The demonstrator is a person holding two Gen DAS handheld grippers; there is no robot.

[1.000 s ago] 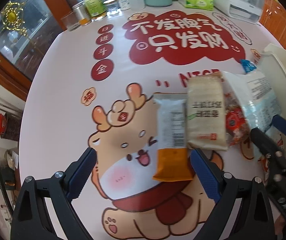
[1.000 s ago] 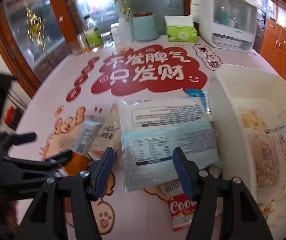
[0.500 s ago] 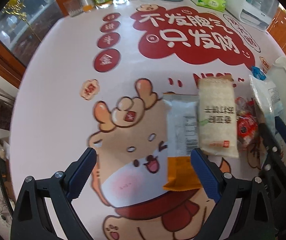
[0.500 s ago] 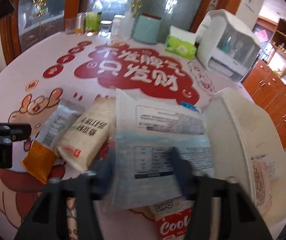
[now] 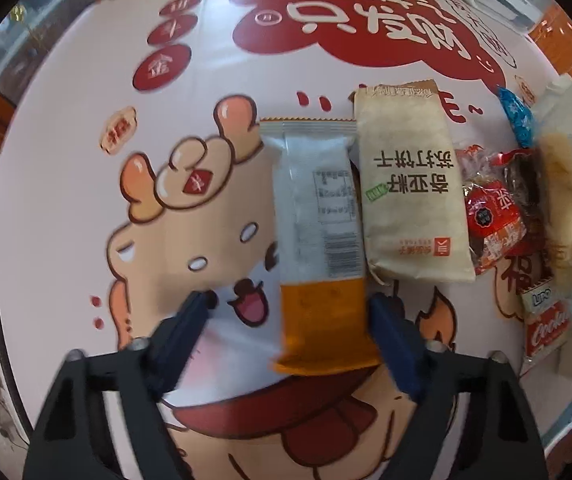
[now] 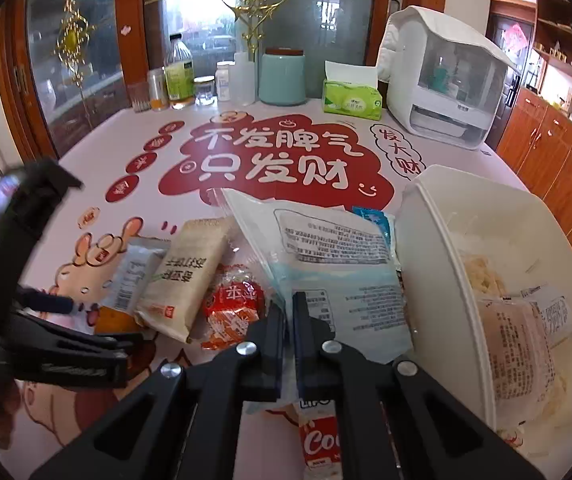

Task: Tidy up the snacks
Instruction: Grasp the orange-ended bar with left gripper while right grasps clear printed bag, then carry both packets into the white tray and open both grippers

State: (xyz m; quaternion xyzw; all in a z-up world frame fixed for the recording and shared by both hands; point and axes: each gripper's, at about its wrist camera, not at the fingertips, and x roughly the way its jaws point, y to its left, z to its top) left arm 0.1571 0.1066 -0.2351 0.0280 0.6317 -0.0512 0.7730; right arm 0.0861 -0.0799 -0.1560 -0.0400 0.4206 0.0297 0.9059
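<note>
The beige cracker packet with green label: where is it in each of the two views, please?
Left wrist: beige cracker packet right of centre, beside the orange-and-white packet.
Right wrist: the packet left of centre, low.
Shared landmark: the red-wrapped snack, which touches its side in both.

Cracker pack right of wafer pack; bin far right.

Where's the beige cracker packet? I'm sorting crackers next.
On the table, the beige cracker packet lies flat between the orange-ended packet and red-wrapped snack.
</note>
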